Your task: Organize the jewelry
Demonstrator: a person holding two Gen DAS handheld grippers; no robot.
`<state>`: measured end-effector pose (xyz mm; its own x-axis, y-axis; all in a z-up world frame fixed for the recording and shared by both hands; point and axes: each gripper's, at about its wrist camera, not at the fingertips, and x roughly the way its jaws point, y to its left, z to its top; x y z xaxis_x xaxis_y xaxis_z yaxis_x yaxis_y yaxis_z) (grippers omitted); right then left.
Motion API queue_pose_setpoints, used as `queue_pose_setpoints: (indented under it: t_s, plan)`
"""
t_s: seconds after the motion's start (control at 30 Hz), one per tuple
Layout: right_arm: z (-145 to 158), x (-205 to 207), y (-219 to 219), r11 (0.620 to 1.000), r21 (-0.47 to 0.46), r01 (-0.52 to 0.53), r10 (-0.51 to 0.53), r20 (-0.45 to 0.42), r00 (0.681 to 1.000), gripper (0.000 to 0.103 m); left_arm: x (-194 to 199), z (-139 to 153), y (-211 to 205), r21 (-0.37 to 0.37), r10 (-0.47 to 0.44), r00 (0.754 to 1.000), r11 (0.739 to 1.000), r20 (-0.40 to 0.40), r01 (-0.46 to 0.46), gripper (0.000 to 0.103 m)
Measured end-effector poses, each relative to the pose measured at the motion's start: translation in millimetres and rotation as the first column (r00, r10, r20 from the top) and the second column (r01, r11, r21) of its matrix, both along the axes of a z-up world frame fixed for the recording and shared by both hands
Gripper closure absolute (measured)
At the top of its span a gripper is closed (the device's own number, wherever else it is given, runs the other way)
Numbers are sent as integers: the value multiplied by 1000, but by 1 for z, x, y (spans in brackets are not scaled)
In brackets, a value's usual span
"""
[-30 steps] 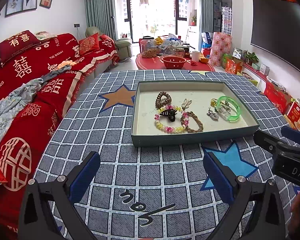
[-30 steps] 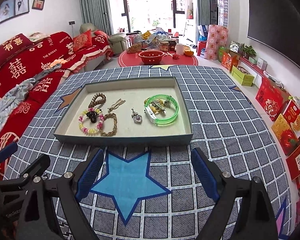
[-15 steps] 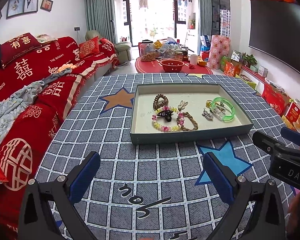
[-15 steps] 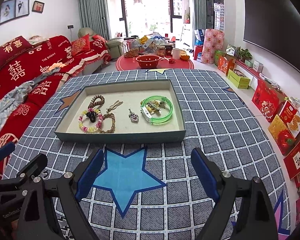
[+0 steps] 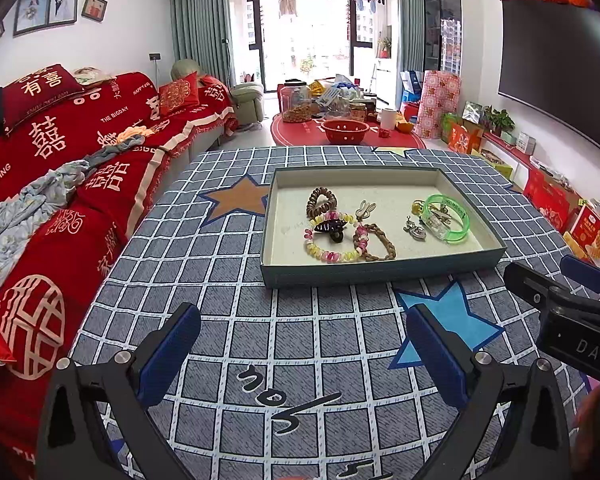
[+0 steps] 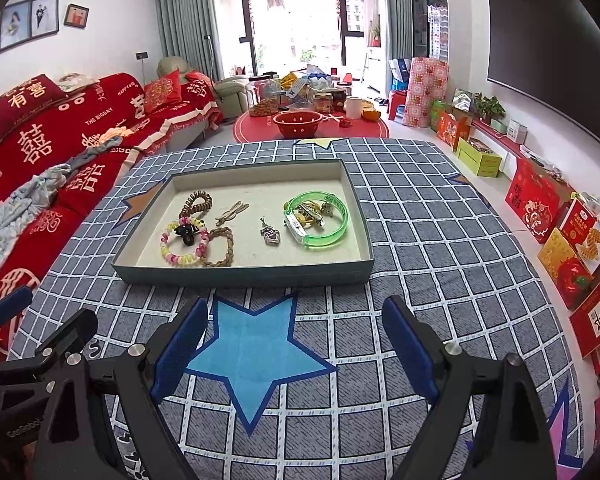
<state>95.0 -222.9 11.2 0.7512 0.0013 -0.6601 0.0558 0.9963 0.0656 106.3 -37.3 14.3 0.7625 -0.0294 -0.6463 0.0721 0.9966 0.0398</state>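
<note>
A shallow teal tray (image 5: 376, 270) (image 6: 240, 276) lies on the checked tablecloth ahead of both grippers. In it are a pastel bead bracelet (image 5: 332, 256) (image 6: 180, 258) with a dark hair claw (image 5: 332, 229) (image 6: 188, 232) inside its ring, a brown braided loop (image 5: 380, 240) (image 6: 222, 246), a brown coil tie (image 5: 321, 200) (image 6: 198, 202), a silver heart pendant (image 5: 417, 231) (image 6: 271, 236) and a green bangle (image 5: 448, 220) (image 6: 318, 220) around small clips. My left gripper (image 5: 304, 340) and right gripper (image 6: 294, 338) both stand open and empty, short of the tray's near wall.
A red sofa (image 5: 60, 184) with a crumpled cloth runs along the table's left side. Red gift boxes (image 6: 572, 248) line the floor on the right. A round red table (image 6: 312, 130) with a red bowl and jars stands beyond the far edge.
Both views have drawn back slightly from the tray, which now looks a little smaller and farther. The jewelry lies as before and both grippers stay open.
</note>
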Motion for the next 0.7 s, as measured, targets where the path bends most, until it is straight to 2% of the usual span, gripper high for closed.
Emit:
queue_pose_setpoints:
  t_s: [0.7]
  plan:
    - [3,-3,4,1000,2,-5,5,2,1000,12,0,0,0,-2,1,1000,1000,-1,-1,0]
